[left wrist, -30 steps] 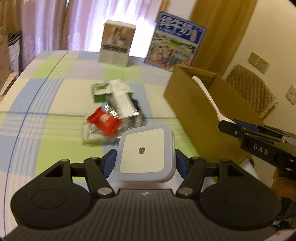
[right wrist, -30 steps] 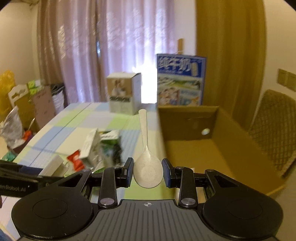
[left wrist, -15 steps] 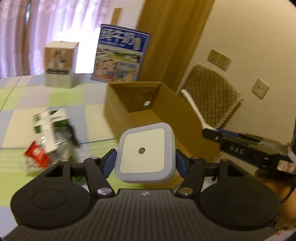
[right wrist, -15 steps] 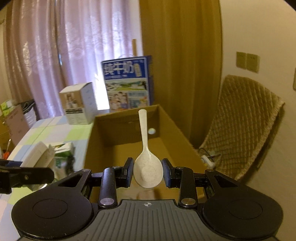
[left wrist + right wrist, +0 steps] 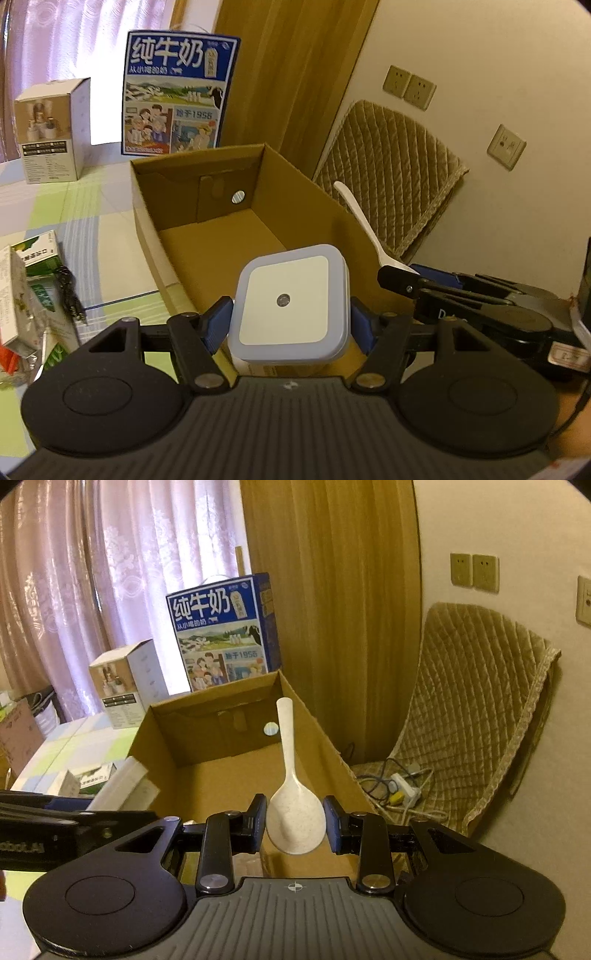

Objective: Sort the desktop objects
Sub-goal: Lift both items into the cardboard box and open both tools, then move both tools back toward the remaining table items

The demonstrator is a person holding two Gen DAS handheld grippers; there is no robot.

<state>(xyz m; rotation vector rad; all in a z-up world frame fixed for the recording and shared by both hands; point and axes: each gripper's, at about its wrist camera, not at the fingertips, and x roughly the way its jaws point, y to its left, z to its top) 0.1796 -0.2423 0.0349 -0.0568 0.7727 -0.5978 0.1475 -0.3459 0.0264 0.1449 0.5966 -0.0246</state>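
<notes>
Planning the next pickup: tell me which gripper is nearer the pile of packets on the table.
Left. The left gripper, holding the night light, is beside the packets; the right gripper, holding the spoon, is over the box, farther off.

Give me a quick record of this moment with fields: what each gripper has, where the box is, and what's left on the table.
left gripper: shut on square white and pale-blue night light
right gripper: shut on speckled white plastic rice spoon, handle pointing forward
open brown cardboard box: on the checked tablecloth, nothing visible inside
both held things: above the near end of the box
left on table: small green and white cartons, black cable
behind box: blue milk carton case, white product box
</notes>
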